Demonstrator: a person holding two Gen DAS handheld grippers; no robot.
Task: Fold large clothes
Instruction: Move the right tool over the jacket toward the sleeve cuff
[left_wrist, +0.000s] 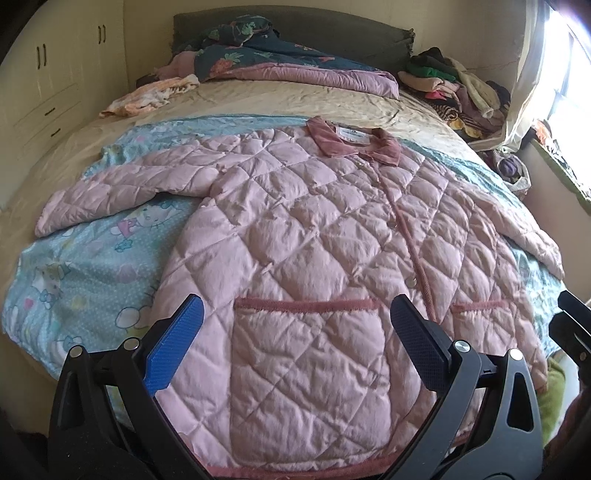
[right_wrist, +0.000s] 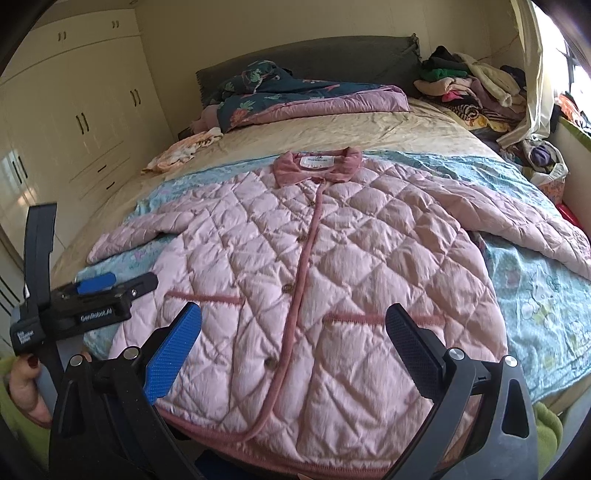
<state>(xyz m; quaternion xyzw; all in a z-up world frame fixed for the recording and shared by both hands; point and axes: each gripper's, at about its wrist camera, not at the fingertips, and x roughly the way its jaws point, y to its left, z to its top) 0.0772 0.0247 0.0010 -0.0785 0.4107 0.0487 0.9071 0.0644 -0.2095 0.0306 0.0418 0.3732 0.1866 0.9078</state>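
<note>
We have one pink quilted jacket (left_wrist: 295, 229) spread flat, front up, on a blue cartoon-print blanket (left_wrist: 77, 273) across the bed (left_wrist: 258, 99), collar at the far end and hem nearest us. Our left gripper (left_wrist: 295, 343) hangs just above the hem over one of the two pockets, jaws wide apart, nothing between them. Our right gripper (right_wrist: 293, 347) hovers over the lower front, straddling the button line, equally wide and empty. Both sleeves lie out to the sides. We count four buttons in the right view. A heap of clothes (right_wrist: 472, 88) sits at the far corner, well apart from both grippers.
</note>
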